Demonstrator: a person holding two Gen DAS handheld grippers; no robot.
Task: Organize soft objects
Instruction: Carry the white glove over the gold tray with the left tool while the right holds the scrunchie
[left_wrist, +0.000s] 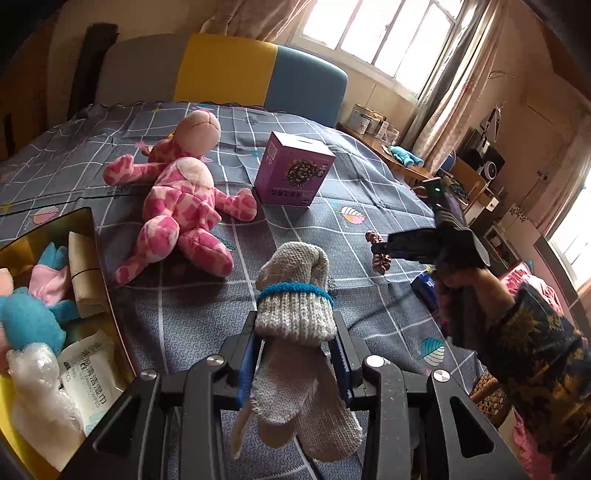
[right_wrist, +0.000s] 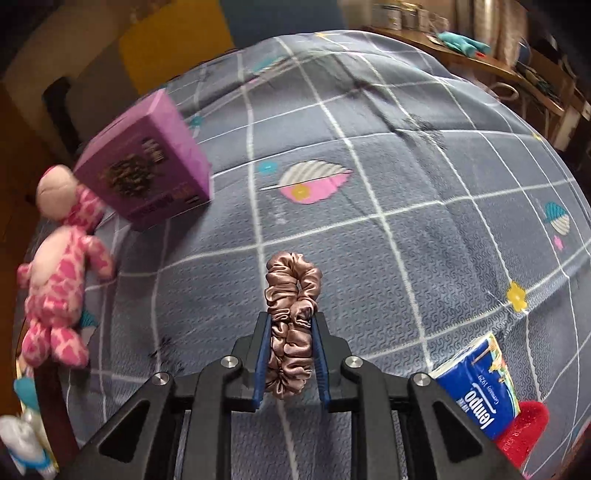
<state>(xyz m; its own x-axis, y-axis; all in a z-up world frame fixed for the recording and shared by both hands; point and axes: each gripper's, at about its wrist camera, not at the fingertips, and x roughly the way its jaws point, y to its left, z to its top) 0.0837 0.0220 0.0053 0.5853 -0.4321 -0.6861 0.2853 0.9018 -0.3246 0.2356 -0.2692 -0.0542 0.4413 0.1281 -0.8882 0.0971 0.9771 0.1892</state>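
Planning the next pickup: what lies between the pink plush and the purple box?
Only bare bedsheet separates the pink plush and the purple box, seen in the left wrist view.

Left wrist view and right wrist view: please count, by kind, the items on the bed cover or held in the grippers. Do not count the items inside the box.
Plush toys: 1, pink giraffe
Cartons: 1, purple carton
Knit gloves: 1 bundle, in left gripper
Scrunchies: 1, in right gripper
Tissue packs: 1
Total: 5

Knitted grey wool glove (left_wrist: 295, 314) — coarse, matt; scrunchie (right_wrist: 291, 317) glossy satin; plush toy (left_wrist: 177, 199) fuzzy; bedsheet (right_wrist: 369, 184) — matt woven cloth.
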